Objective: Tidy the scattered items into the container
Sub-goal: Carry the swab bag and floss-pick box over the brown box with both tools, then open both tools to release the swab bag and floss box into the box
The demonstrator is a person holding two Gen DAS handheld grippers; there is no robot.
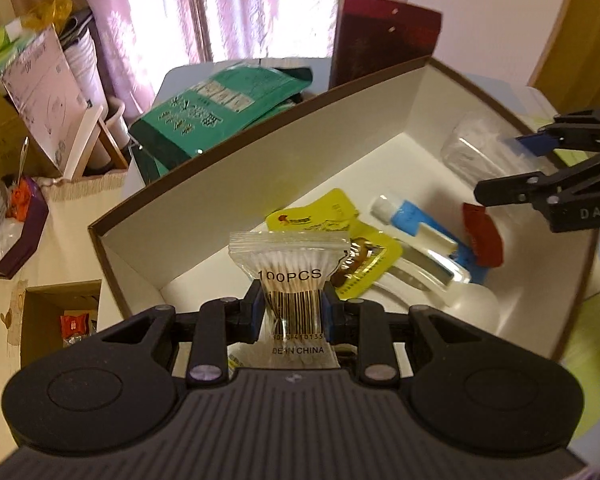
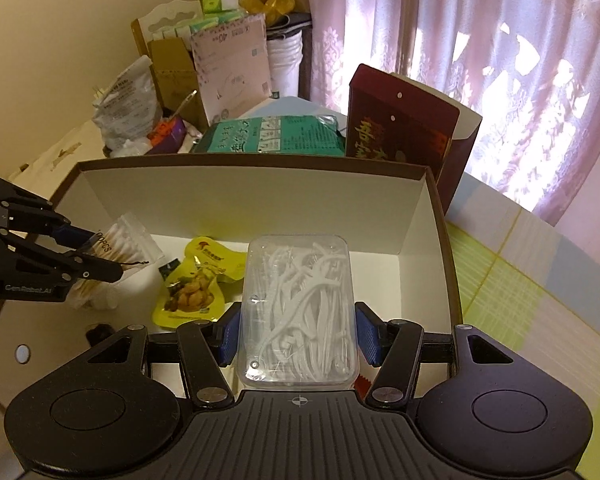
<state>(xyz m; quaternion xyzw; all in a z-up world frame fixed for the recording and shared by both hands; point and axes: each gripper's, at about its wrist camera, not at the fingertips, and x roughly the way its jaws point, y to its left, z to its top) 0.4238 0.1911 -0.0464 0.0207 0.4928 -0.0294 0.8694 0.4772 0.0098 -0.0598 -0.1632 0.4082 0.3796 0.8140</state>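
Hovering over the open white cardboard box with the brown rim (image 1: 236, 184), both grippers carry a load; the left gripper (image 1: 290, 312) is pinched narrow on a clear zip bag of cotton swabs printed with a barcode (image 1: 288, 276), squeezing its middle to a waist, while the right gripper (image 2: 298, 332) stands at a middling width, its blue pads (image 2: 366, 334) against the long sides of a clear plastic case of white floss picks (image 2: 298, 308).

Each load lies straight ahead of its own gripper, between the fingers and above the box floor; the swab bag's long axis runs forward along the fingers, sealed edge farthest out toward the box's far wall; the floss case likewise points away along the fingers, its short far end toward the back wall.

Below, already on the floor, lie a yellow foil snack pouch (image 2: 196, 284), a blue and white tube (image 1: 410, 216) and a small red sachet (image 1: 482, 240); the left gripper is nearer the pouch, the right nearer the bare right-hand stretch of floor.

Judging by this, the coming move is a release; each load looks set to fall flat, though the bag may land partly across the pouch.
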